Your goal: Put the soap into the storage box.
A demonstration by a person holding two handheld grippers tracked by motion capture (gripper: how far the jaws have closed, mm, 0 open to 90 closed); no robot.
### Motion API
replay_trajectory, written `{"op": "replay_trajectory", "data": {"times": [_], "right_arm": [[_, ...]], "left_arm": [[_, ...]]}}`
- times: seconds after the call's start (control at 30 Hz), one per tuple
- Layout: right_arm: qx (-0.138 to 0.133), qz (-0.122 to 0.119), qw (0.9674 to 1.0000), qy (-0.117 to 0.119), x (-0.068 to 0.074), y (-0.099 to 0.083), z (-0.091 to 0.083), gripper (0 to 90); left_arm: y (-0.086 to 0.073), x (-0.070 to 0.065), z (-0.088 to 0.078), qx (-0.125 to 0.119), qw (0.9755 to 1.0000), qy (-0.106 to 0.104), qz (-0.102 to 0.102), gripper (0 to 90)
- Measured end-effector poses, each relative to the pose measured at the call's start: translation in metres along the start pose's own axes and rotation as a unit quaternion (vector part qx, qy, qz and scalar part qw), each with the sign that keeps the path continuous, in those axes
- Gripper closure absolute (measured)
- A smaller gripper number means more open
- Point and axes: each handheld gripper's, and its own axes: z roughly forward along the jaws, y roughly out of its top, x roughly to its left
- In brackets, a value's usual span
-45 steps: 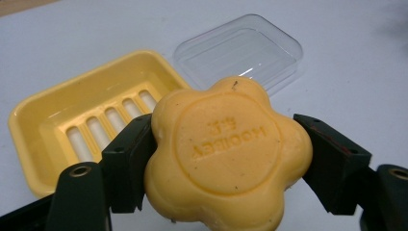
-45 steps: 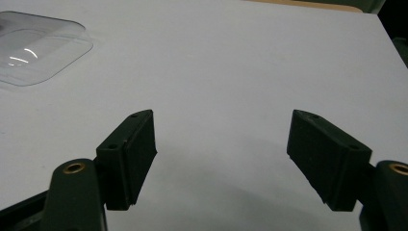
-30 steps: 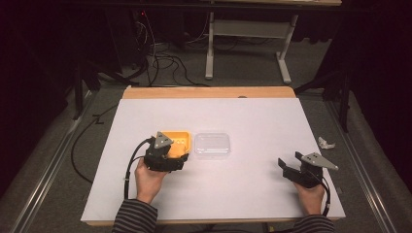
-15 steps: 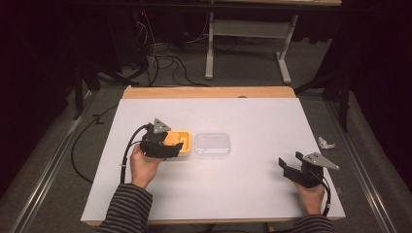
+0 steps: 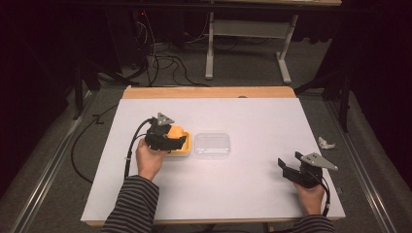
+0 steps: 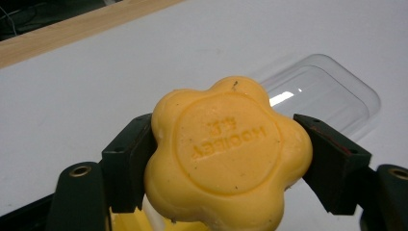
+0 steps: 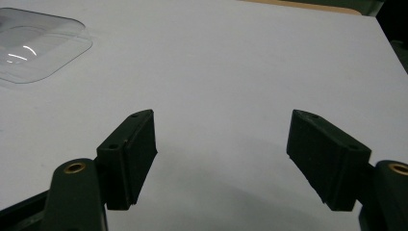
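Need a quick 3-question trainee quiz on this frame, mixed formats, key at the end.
1. True or false: the left gripper is shut on the flower-shaped orange soap.
2. Multiple choice: where does the clear plastic lid lie in the high view? A) on top of the yellow dish. B) on the white table just right of the yellow dish. C) between the right gripper's jaws.
3. Short answer: what do the jaws of the right gripper hold?

Key
1. True: both jaws press the soap's sides.
2. B.
3. Nothing; they stand wide apart over the bare table.
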Motion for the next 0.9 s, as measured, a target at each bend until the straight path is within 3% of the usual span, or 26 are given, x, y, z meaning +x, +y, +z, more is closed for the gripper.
{"op": "replay_trajectory", "data": {"times": [0.33,0.9], "right_arm": [[0.0,-0.002,1.0,0.0,0.0,0.0,0.0,26.3],[0.001,-0.003,1.0,0.001,0.0,0.0,0.0,26.2]], "left_arm": [[-0.001,0.011,0.013,0.008,0.9996,0.018,-0.02,27.5],[-0.01,0.014,0.037,0.042,0.9984,0.032,-0.021,27.4]]}}
